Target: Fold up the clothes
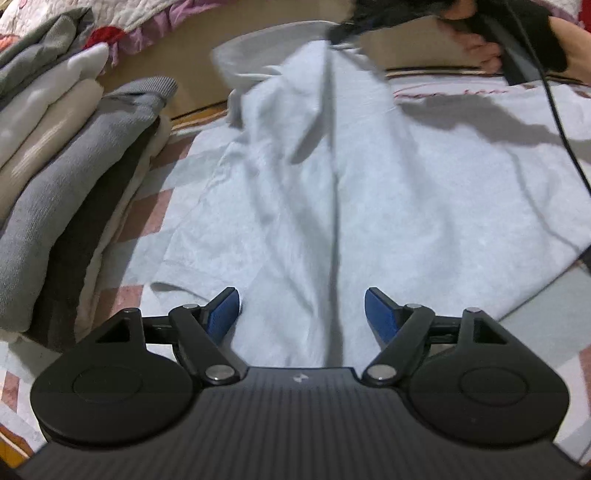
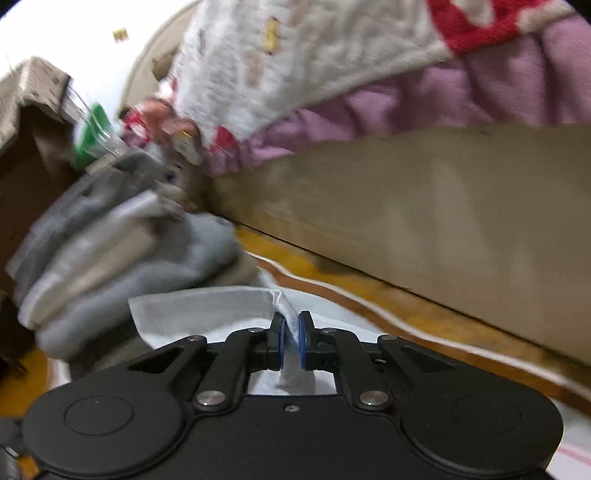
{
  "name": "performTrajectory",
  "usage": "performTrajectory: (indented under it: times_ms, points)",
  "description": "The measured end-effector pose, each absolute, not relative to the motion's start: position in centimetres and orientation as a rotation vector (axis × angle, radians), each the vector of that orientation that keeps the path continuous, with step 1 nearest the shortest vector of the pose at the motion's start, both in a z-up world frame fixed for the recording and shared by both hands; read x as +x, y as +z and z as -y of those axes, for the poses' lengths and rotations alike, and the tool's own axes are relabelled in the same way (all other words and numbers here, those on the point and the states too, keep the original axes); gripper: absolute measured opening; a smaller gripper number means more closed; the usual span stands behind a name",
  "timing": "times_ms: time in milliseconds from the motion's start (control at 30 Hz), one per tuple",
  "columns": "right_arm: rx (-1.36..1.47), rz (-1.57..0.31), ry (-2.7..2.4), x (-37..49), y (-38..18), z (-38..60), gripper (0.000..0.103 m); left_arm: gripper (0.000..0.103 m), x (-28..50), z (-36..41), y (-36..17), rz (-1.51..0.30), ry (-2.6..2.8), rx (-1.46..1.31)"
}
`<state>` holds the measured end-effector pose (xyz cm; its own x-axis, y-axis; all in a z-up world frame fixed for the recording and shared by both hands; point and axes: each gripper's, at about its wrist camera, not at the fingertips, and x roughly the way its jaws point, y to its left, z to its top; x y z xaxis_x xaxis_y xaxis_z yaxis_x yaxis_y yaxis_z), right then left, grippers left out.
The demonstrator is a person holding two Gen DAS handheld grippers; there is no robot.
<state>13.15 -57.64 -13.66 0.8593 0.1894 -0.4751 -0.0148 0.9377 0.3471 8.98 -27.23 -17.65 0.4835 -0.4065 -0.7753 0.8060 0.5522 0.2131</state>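
Note:
A pale blue-white garment point(image 1: 332, 177) lies spread on the bed, with one far edge lifted into a ridge. My left gripper point(image 1: 301, 314) hovers open over its near edge, blue pads point(image 1: 225, 314) wide apart and nothing between them. In the left wrist view the right gripper point(image 1: 343, 31) shows blurred at the top, pulling the cloth up, with a person's hand point(image 1: 476, 44) on its handle. In the right wrist view my right gripper point(image 2: 291, 334) is shut on a pinched fold of the white garment point(image 2: 207, 314).
A stack of folded clothes point(image 1: 66, 192) in grey, cream and dark tones stands to the left; the same stack of folded clothes point(image 2: 110, 254) appears in the right wrist view. A quilt with purple frill point(image 2: 332, 74) hangs over a tan bed frame point(image 2: 443, 206). A black cable point(image 1: 554, 110) runs down the right side.

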Motion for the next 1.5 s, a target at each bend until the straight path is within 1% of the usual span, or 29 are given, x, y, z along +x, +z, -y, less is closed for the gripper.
performTrajectory:
  times_ms: [67, 100, 133, 167, 200, 233, 367, 467, 567, 633, 733, 800, 833, 867, 900, 933, 967, 1000, 1033, 1067, 1133, 1200, 1267, 1333, 1400, 1433, 1500]
  points:
    - [0.349, -0.56, 0.087, 13.5, -14.7, 58.1, 0.008, 0.074, 9.8, 27.0, -17.8, -0.764, -0.777, 0.599]
    - [0.359, -0.571, 0.08, 13.6, -15.2, 58.4, 0.008, 0.07, 10.3, 26.8, -17.8, -0.783, -0.768, 0.573]
    - [0.365, -0.577, 0.076, 13.7, -15.4, 58.5, 0.008, 0.054, 10.8, 26.6, -17.7, -0.805, -0.759, 0.539]
    - [0.368, -0.582, 0.073, 13.8, -15.6, 58.5, 0.008, 0.029, 11.4, 26.4, -17.5, -0.826, -0.75, 0.513]
    - [0.362, -0.578, 0.075, 13.9, -15.6, 58.3, 0.008, 0.02, 12.0, 26.1, -17.1, -0.838, -0.738, 0.488]
    - [0.36, -0.566, 0.082, 13.9, -15.4, 58.2, 0.008, 0.017, 12.7, 25.8, -16.6, -0.844, -0.724, 0.459]
    - [0.384, -0.476, 0.107, 13.3, -14.2, 58.2, 0.008, 0.016, 16.0, 23.5, -14.3, -0.848, -0.634, 0.252]
    - [0.377, -0.454, 0.072, 13.0, -13.8, 58.2, 0.008, 0.016, 17.8, 21.8, -14.2, -0.886, -0.586, 0.082]
    - [0.327, -0.475, 0.021, 13.0, -13.8, 58.1, 0.007, 0.016, 17.8, 22.3, -14.7, -0.885, -0.577, 0.11]
    - [0.293, -0.483, -0.005, 12.9, -13.7, 57.9, 0.007, 0.016, 17.6, 22.6, -13.9, -0.854, -0.595, 0.1]
    - [0.316, -0.405, 0.01, 11.8, -12.5, 58.3, 0.007, 0.015, 17.6, 22.7, -12.4, -0.807, -0.604, 0.086]
    - [0.313, -0.372, 0.01, 11.6, -11.9, 58.5, 0.007, 0.015, 17.7, 23.0, -13.0, -0.834, -0.609, 0.118]
    - [0.319, -0.394, 0.005, 11.9, -12.2, 58.7, 0.007, 0.016, 17.8, 23.1, -13.5, -0.854, -0.612, 0.136]
    - [0.325, -0.42, -0.002, 12.3, -12.7, 58.9, 0.007, 0.019, 17.9, 23.3, -14.0, -0.874, -0.615, 0.155]
    - [0.331, -0.471, -0.021, 12.8, -13.7, 59.1, 0.007, 0.02, 18.0, 23.4, -14.5, -0.894, -0.618, 0.173]
    - [0.335, -0.523, -0.04, 13.3, -14.6, 59.3, 0.007, 0.022, 17.9, 23.6, -15.0, -0.908, -0.617, 0.201]
    - [0.325, -0.585, -0.06, 13.8, -15.6, 59.3, 0.007, 0.027, 17.6, 23.8, -15.3, -0.906, -0.609, 0.233]
    - [0.313, -0.644, -0.078, 14.2, -16.5, 59.3, 0.007, 0.028, 17.3, 23.8, -15.4, -0.894, -0.598, 0.262]
    - [0.295, -0.688, -0.089, 14.6, -17.1, 59.2, 0.007, 0.032, 17.2, 23.8, -15.4, -0.881, -0.573, 0.289]
    - [0.28, -0.706, -0.1, 14.7, -17.4, 59.1, 0.007, 0.033, 17.1, 23.7, -15.3, -0.866, -0.539, 0.313]
    - [0.278, -0.693, -0.1, 14.7, -17.5, 59.2, 0.007, 0.033, 17.4, 22.8, -14.9, -0.84, -0.484, 0.312]
    - [0.297, -0.665, -0.093, 14.5, -17.3, 59.4, 0.008, 0.035, 17.9, 21.1, -14.4, -0.833, -0.471, 0.237]
    - [0.315, -0.644, -0.079, 14.4, -17.1, 59.5, 0.008, 0.044, 18.4, 19.8, -14.3, -0.842, -0.473, 0.156]
    - [0.311, -0.622, -0.079, 14.3, -17.0, 59.5, 0.008, 0.045, 18.8, 18.8, -14.5, -0.857, -0.483, 0.082]
    - [0.321, -0.641, -0.09, 14.4, -17.4, 59.5, 0.008, 0.05, 19.0, 18.5, -15.1, -0.883, -0.507, 0.033]
    - [0.33, -0.657, -0.099, 14.6, -17.7, 59.5, 0.01, 0.052, 19.1, 18.6, -15.5, -0.899, -0.517, 0.016]
    - [0.379, -0.676, -0.111, 14.8, -17.9, 60.0, 0.015, 0.052, 19.3, 18.8, -16.4, -0.93, -0.532, -0.013]
